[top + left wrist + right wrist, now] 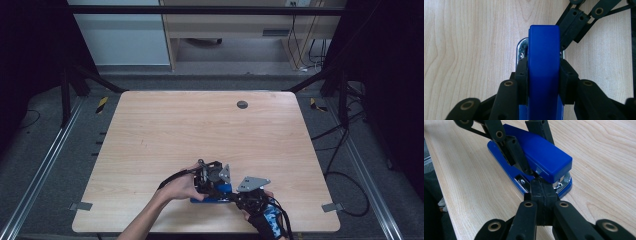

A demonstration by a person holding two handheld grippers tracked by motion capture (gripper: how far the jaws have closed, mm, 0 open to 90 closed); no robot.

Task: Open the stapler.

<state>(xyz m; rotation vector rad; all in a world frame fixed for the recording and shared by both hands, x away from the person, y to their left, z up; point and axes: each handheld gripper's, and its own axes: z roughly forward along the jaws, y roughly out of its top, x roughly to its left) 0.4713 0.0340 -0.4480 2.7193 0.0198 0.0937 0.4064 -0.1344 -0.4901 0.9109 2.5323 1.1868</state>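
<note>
We clamp the rigid, smooth blue stapler across its top arm in the left claw, right claw closed empty at its mouth

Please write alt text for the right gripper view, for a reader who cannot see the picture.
A blue stapler lies on a light wooden table. The left gripper clamps its top from both sides, and the shut right gripper points its tip into the gap at the front, above the metal plate.

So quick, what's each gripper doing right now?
Left gripper: shut on the blue stapler, gripping its top arm from both sides.
Right gripper: shut, holding nothing, tips at the stapler's side.
</note>
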